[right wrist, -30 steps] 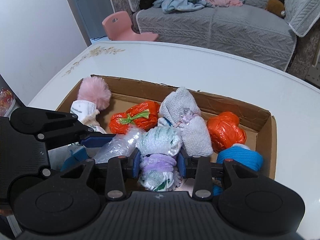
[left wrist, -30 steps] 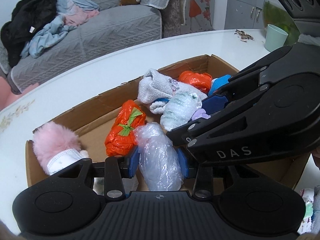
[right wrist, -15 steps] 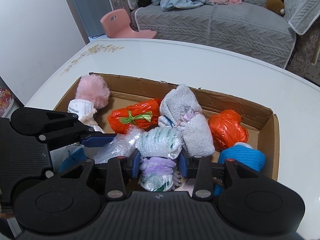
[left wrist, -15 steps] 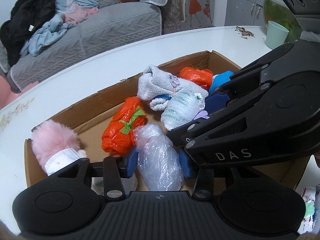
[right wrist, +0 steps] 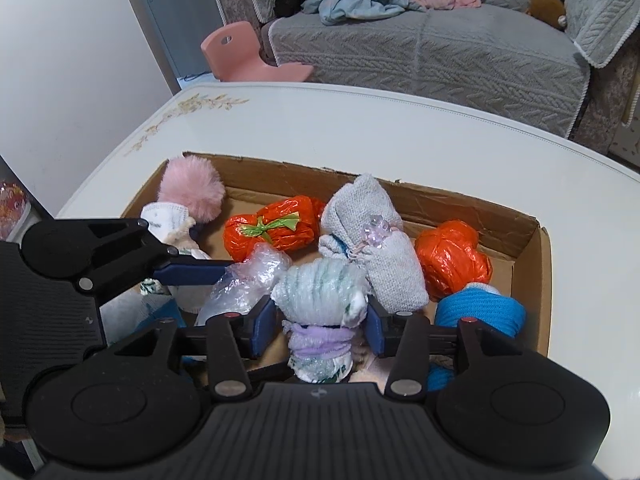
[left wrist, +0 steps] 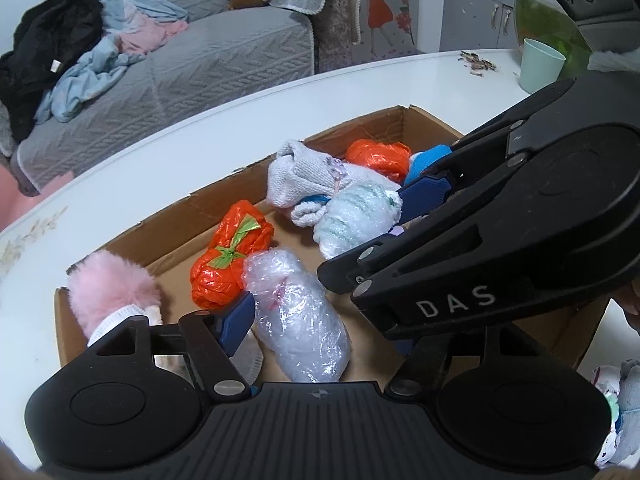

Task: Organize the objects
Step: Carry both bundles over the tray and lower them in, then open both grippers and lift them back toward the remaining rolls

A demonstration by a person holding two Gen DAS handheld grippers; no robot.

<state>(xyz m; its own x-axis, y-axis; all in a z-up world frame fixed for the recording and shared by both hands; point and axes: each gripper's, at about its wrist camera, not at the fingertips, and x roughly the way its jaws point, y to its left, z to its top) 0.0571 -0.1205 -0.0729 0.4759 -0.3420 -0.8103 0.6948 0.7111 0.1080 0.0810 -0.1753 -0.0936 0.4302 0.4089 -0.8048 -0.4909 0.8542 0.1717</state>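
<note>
The clear plastic-wrapped bundle (left wrist: 298, 316) lies on the floor of the cardboard box (left wrist: 360, 132), between the spread fingers of the left gripper (left wrist: 320, 320), which stand released and apart from it. The green-striped wrapped bundle (right wrist: 320, 292) sits beside it, between the pads of the right gripper (right wrist: 320, 320), also parted. An orange packet (right wrist: 272, 232) lies just behind.

White table (right wrist: 360, 128) under cardboard box (right wrist: 440, 208), mint cup (left wrist: 540, 65), perhaps scraps (left wrist: 478, 66).
</note>
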